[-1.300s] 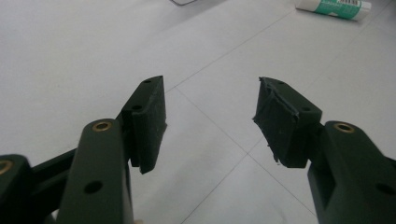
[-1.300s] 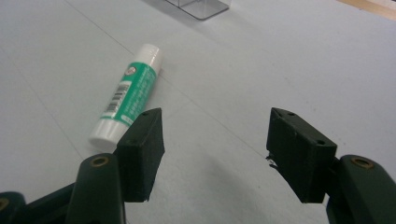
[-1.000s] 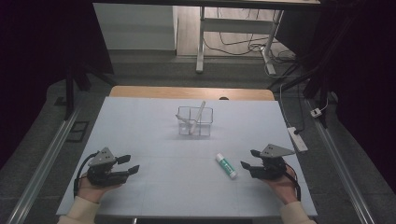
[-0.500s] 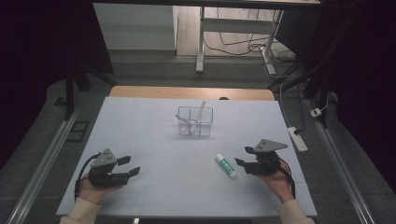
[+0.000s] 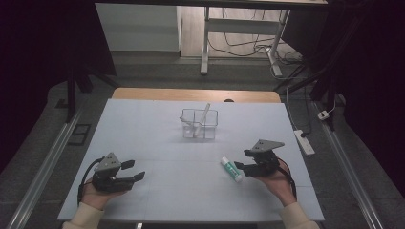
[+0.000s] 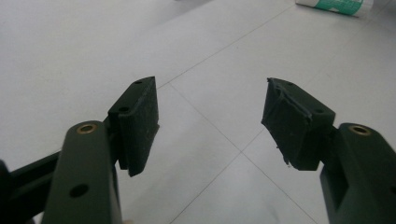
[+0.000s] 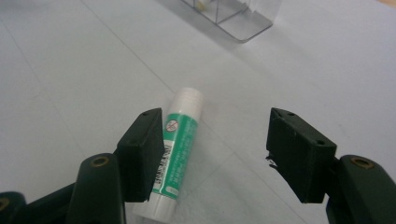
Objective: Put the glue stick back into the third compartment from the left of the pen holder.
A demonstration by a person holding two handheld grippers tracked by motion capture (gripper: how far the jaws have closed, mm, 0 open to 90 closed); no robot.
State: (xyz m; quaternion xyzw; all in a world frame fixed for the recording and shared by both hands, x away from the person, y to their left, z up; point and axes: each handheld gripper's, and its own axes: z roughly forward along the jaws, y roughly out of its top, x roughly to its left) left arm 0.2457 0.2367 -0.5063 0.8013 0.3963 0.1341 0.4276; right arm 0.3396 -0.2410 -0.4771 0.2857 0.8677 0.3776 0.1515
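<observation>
A green and white glue stick [image 5: 231,169] [image 7: 176,148] lies flat on the white table [image 5: 157,138], right of the middle. My right gripper [image 5: 241,161] [image 7: 212,156] is open just to its right, and the stick lies beside its left pad [image 7: 142,151]. At the front left, my left gripper [image 5: 133,171] [image 6: 210,123] rests open over bare table, holding nothing. One end of the glue stick [image 6: 334,5] peeks in at the top right of the left gripper view. A clear plastic organiser [image 5: 199,123] [image 7: 231,16] with a white stick leaning in it stands behind.
A white power strip [image 5: 304,142] lies on the floor off the table's right edge. A wooden strip [image 5: 196,94] borders the table's far side. Desk legs and cables [image 5: 239,43] fill the floor beyond.
My right gripper has slid left towards the glue stick, so its jaws now reach it. The left gripper has barely moved.
</observation>
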